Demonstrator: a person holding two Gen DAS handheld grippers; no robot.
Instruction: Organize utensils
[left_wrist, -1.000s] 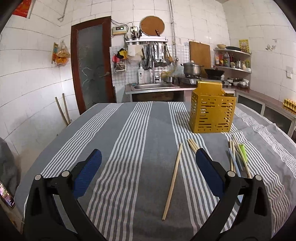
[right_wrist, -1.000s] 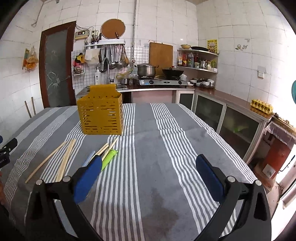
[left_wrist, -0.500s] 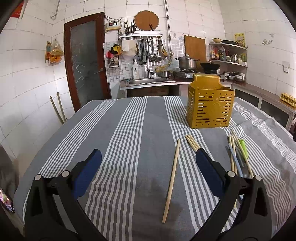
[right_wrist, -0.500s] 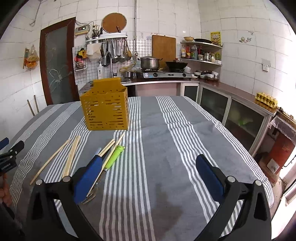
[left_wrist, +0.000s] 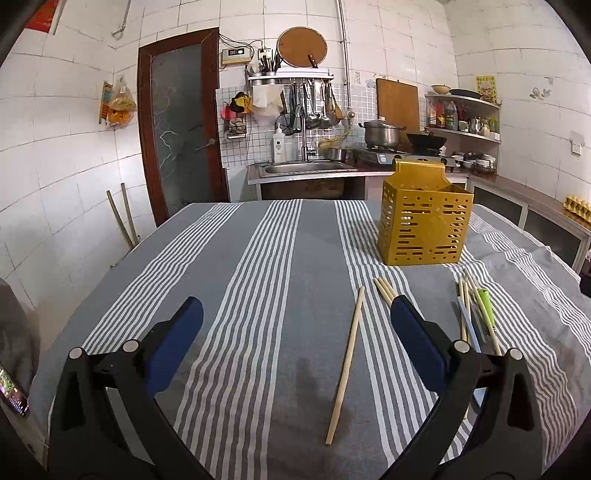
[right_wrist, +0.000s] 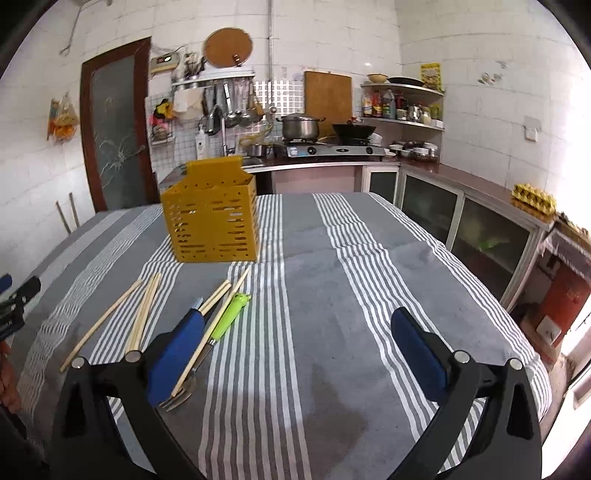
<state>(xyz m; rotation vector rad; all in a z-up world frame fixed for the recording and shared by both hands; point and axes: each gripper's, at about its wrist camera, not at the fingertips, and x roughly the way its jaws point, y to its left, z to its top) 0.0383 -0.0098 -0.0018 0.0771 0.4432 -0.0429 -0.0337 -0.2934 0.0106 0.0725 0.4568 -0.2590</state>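
- My left gripper is spread wide, nothing between the blue pads, hanging above the striped tablecloth.
- My right gripper is spread just as wide, also empty.
- Nothing is in the yellow basket that I can see; it stands upright toward the far side of the table.
- All utensils lie flat on the cloth on the near side of the basket: a single chopstick, a small bundle of chopsticks beside it, then a second cluster with a green-handled fork and a pale blue handle partly hidden by a pad.
- Key relation: the single chopstick lies inside the left gripper's span, nearer its right finger. Its long axis runs almost straight away from me, tilted slightly right at the far end.
- My judgement: the left gripper is nearer that stick; its pads already face across the shaft, so closing should pinch it crosswise.
- The fork cluster sits under the right gripper's left finger; I'd need to shift left to centre it.
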